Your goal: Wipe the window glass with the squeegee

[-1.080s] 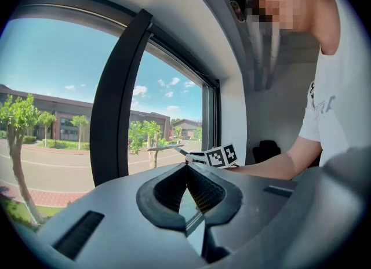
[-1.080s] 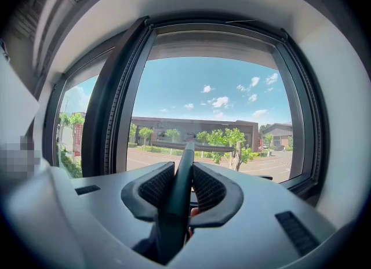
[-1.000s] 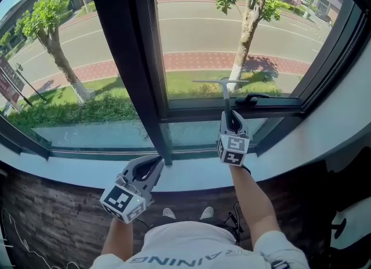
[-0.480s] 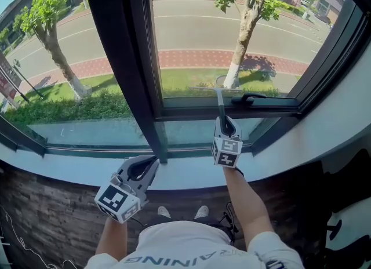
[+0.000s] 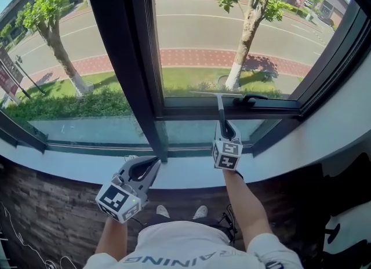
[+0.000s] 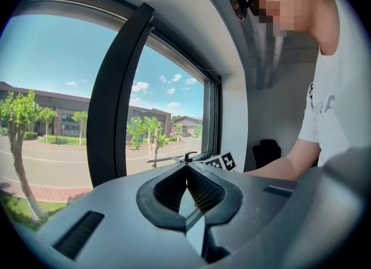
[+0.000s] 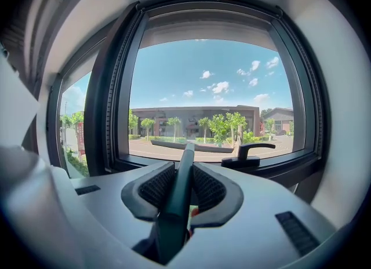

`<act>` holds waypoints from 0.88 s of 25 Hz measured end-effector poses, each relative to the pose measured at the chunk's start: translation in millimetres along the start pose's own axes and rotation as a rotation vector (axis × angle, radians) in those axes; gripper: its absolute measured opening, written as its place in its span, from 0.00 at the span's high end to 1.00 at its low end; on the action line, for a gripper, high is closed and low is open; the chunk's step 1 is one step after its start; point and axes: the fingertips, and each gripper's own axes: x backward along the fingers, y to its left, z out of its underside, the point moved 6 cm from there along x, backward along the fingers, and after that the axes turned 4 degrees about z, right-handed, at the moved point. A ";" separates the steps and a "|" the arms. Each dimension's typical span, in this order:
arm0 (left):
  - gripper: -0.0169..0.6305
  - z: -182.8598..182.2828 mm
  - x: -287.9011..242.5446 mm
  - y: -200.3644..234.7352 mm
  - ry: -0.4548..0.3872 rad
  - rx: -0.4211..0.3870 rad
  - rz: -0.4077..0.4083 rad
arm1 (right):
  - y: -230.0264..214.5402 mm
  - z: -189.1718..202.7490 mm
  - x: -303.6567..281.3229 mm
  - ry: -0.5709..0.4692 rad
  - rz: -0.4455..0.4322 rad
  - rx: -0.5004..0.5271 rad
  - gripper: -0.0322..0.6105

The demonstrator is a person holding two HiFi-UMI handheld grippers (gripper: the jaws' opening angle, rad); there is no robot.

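Note:
The squeegee (image 5: 218,101) has a dark handle and a thin blade lying across the bottom of the right window pane (image 5: 232,30), just above the lower frame. My right gripper (image 5: 225,127) is shut on the handle, below the blade and over the sill. In the right gripper view the handle (image 7: 181,192) runs up between the pads to the blade (image 7: 186,146) on the glass. My left gripper (image 5: 152,162) hangs lower left by the sill, shut with nothing in it; its pads (image 6: 203,188) meet at the tips.
A wide black mullion (image 5: 124,59) divides the panes, left of the squeegee. A black window handle (image 5: 252,98) sits on the lower frame right of the blade. The white sill (image 5: 185,175) runs below. The person's feet show on the dark floor.
The right gripper has drawn the squeegee down the pane and slightly left, to the bottom frame. Over the last half second it barely moved. The left gripper stays shut and low.

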 end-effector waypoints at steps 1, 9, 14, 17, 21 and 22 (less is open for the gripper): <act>0.95 -0.3 -0.4 -0.9 0.000 0.001 -0.002 | 1.5 -3.3 4.4 -0.009 -0.007 -0.004 0.79; 0.95 2.7 -2.3 -3.5 -0.034 0.020 -0.055 | 3.2 -14.1 90.1 -0.084 -0.103 -0.029 0.79; 0.95 3.7 -4.3 -10.6 -0.058 0.027 -0.122 | -20.2 -11.4 129.5 -0.112 -0.126 -0.006 0.79; 0.95 11.0 -3.1 -15.7 -0.055 0.048 -0.158 | -35.3 -15.4 141.2 -0.134 -0.135 -0.013 0.79; 0.95 15.3 5.7 -20.1 -0.055 0.058 -0.175 | -43.3 -41.5 146.6 -0.207 -0.140 -0.026 0.79; 0.95 15.4 9.7 -18.3 -0.060 0.056 -0.177 | -40.4 -49.3 147.3 -0.228 -0.138 -0.030 0.79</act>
